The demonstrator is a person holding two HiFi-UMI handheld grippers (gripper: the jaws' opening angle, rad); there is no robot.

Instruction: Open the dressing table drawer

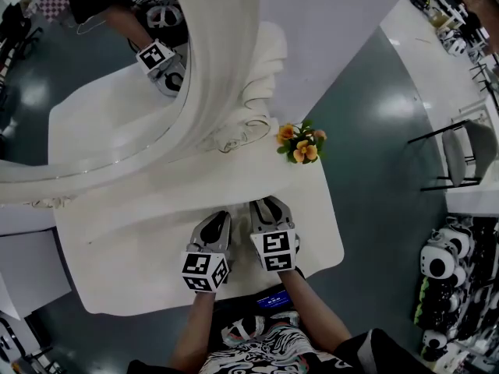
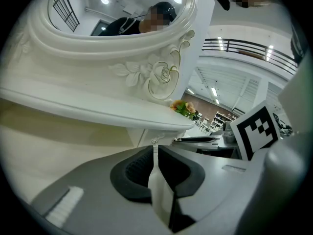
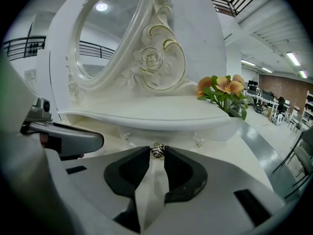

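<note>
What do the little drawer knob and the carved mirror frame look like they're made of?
Small round drawer knob: likely metal, silvery with dark patterned relief and bright glints. Carved white mirror frame: glossy white painted finish, thin gold lines on the rose scrolls; wood or moulded resin underneath, cannot tell.

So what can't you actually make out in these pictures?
Drawer front: in the head view the raised shelf overhangs and hides it.
Knob: in the right gripper view it sits at the right gripper's jaw tips, too small to tell whether they pinch it.
Small pull: in the left gripper view it sits at the left gripper's tips, contact unclear.
Mirror: left gripper view, cut off by the top edge.
</note>
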